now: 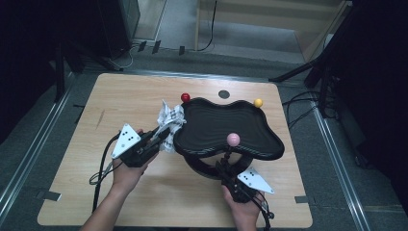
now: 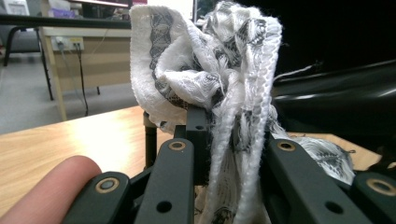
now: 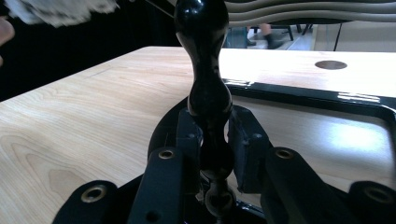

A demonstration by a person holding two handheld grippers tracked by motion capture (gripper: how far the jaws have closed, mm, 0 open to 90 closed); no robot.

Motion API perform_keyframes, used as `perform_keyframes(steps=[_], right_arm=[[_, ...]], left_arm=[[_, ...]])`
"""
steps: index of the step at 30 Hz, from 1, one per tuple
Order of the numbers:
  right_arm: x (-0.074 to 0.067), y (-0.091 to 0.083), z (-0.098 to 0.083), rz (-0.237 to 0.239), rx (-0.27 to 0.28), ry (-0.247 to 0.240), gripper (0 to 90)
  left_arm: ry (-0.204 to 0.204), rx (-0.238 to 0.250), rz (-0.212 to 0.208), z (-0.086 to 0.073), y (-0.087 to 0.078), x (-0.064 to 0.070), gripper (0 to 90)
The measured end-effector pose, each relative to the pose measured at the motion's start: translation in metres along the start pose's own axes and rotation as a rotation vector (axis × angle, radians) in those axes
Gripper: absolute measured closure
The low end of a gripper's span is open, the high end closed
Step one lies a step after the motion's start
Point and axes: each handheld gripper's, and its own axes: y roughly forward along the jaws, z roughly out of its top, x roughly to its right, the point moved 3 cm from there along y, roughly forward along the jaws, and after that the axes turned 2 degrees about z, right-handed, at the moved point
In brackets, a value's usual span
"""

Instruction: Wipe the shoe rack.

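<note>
My left gripper (image 1: 161, 136) is shut on a white cloth with a grey pattern (image 1: 171, 118), bunched up at the left rim of a black wavy tray (image 1: 216, 120). In the left gripper view the cloth (image 2: 210, 60) rises crumpled above the jaws of my left gripper (image 2: 231, 135), with the tray (image 2: 336, 98) to its right. My right gripper (image 1: 226, 161) is shut on a black turned post below a pink ball (image 1: 233, 139) at the tray's near edge. In the right gripper view the post (image 3: 208, 93) stands upright, pinched between the pads of my right gripper (image 3: 212, 135).
A red ball (image 1: 185, 97) and a yellow ball (image 1: 258, 102) stand at the tray's far rim. A grey disc (image 1: 223, 94) is set in the wooden table (image 1: 120, 96) behind it. The tray sits on a dark round stand (image 1: 202, 166). Stand legs and cables lie beyond the table.
</note>
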Motion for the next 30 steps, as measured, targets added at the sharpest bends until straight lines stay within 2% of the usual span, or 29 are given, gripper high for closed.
perform_keyframes(steps=[7, 10, 12, 16, 18, 20, 22, 25, 27, 28, 30], right_arm=[[0.012, -0.007, 0.000, -0.013, 0.002, 0.010, 75.4], [0.018, -0.010, 0.001, -0.031, 0.008, 0.018, 75.3], [0.021, -0.010, 0.001, -0.038, 0.013, 0.022, 75.3], [0.022, -0.010, 0.001, -0.040, 0.009, 0.026, 75.3], [0.022, -0.010, 0.001, -0.043, 0.009, 0.028, 75.3], [0.022, -0.010, 0.001, -0.044, 0.008, 0.029, 75.3], [0.022, -0.010, 0.001, -0.043, 0.008, 0.031, 75.3], [0.023, -0.010, 0.002, -0.047, 0.009, 0.024, 75.3], [0.022, -0.010, 0.002, -0.051, 0.007, 0.025, 75.3], [0.022, -0.010, 0.002, -0.052, 0.005, 0.028, 75.3], [0.024, -0.011, 0.002, -0.060, 0.005, 0.028, 75.3]], left_arm=[[0.024, -0.074, 0.019, -0.010, 0.028, -0.003, 77.9], [0.024, -0.114, 0.034, -0.014, 0.040, -0.006, 78.3], [0.022, -0.156, 0.060, -0.018, 0.047, -0.010, 79.2], [-0.025, -0.261, 0.143, -0.032, 0.060, -0.024, 79.5], [-0.068, -0.306, 0.181, -0.041, 0.063, -0.032, 79.3], [-0.124, -0.344, 0.197, -0.051, 0.066, -0.038, 79.0], [-0.163, -0.374, 0.178, -0.061, 0.071, -0.040, 78.3], [-0.188, -0.390, 0.138, -0.068, 0.078, -0.037, 77.2], [-0.208, -0.413, 0.102, -0.072, 0.081, -0.034, 76.7], [-0.214, -0.440, 0.080, -0.074, 0.082, -0.031, 76.7], [-0.184, -0.495, 0.080, -0.075, 0.079, -0.026, 76.8]])
